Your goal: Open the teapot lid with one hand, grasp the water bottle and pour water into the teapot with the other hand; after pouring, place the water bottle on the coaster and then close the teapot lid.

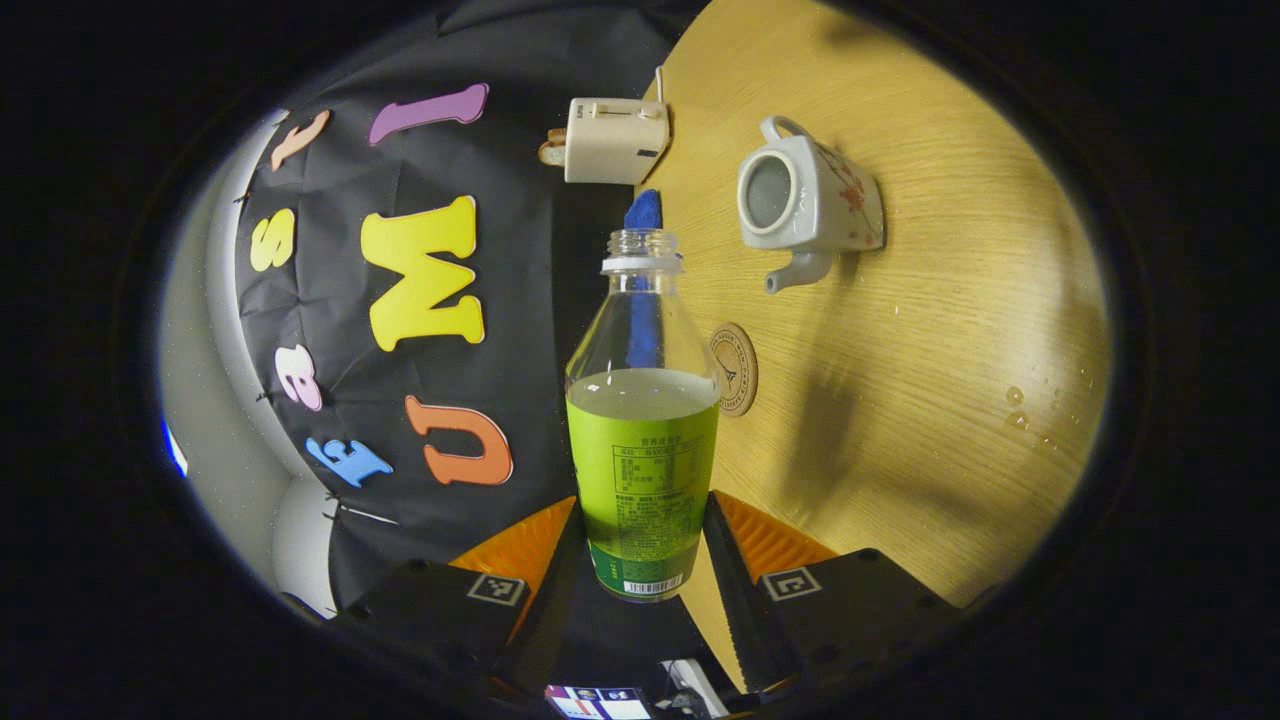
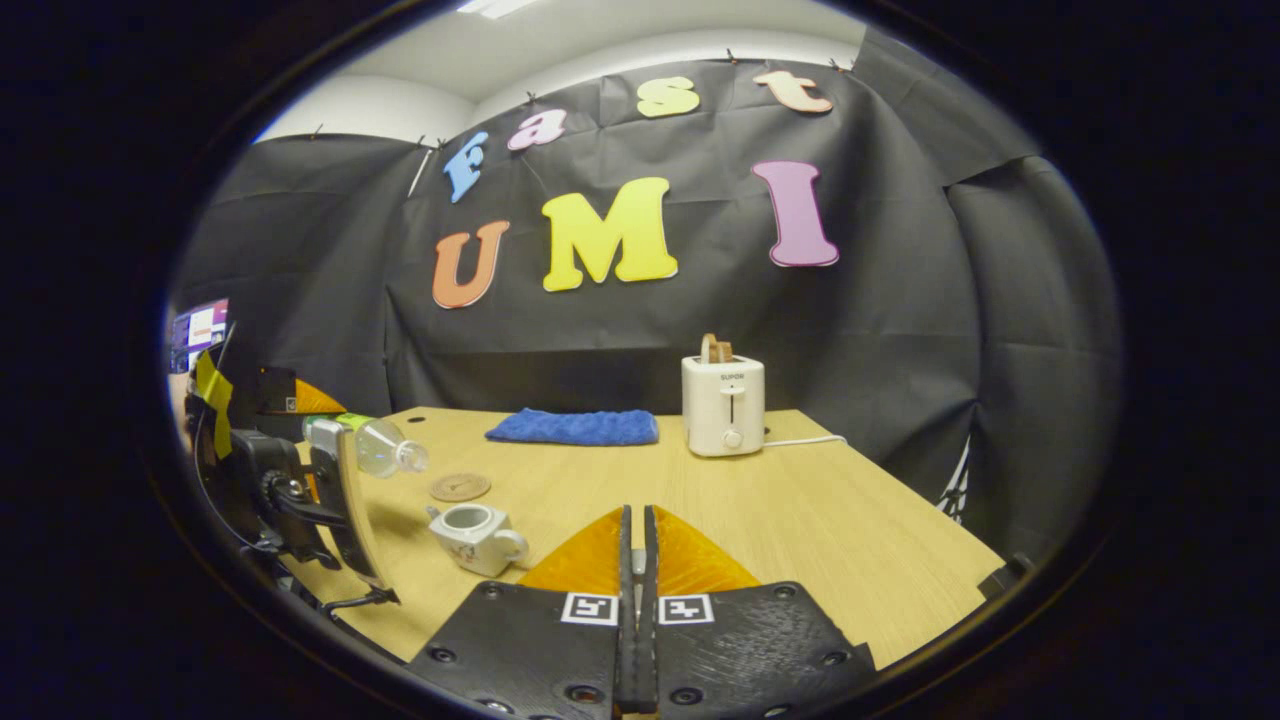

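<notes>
Bottle (image 1: 643,420), uncapped and about half full, sits clamped in our left tool (image 1: 640,545), tipped sideways near the open teapot (image 1: 808,197) on the desk (image 1: 950,400). Our right tool (image 2: 637,545) is pinched almost closed; we cannot tell whether it holds the lid. We judge pouring is in hand. Next we bring the mouth over the pot's opening, then stand the bottle on the coaster (image 1: 735,368).
</notes>
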### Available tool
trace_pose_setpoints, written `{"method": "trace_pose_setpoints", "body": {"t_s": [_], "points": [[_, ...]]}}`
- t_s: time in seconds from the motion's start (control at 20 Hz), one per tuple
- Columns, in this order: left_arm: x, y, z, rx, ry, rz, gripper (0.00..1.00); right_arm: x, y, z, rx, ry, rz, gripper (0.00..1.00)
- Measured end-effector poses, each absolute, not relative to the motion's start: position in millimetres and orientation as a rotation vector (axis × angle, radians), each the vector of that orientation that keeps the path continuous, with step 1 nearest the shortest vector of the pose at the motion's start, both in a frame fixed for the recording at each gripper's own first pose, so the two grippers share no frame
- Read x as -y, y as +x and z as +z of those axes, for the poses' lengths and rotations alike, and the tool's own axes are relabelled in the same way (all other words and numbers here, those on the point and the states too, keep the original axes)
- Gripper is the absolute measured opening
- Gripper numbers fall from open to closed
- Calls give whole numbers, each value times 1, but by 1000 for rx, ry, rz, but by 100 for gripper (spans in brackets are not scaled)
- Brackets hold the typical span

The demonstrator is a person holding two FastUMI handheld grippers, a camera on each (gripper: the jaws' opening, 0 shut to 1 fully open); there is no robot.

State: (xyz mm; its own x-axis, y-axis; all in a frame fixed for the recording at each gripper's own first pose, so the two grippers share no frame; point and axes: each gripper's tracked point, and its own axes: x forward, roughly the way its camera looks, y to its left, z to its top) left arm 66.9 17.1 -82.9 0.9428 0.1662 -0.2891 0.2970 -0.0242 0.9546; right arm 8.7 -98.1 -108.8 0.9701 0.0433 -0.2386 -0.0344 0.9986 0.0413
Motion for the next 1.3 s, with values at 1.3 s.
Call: {"method": "trace_pose_setpoints", "body": {"t_s": [1.3], "points": [[21, 79, -47, -244, 2091, -69, 71, 127, -2, -113, -239, 68, 1, 0]]}}
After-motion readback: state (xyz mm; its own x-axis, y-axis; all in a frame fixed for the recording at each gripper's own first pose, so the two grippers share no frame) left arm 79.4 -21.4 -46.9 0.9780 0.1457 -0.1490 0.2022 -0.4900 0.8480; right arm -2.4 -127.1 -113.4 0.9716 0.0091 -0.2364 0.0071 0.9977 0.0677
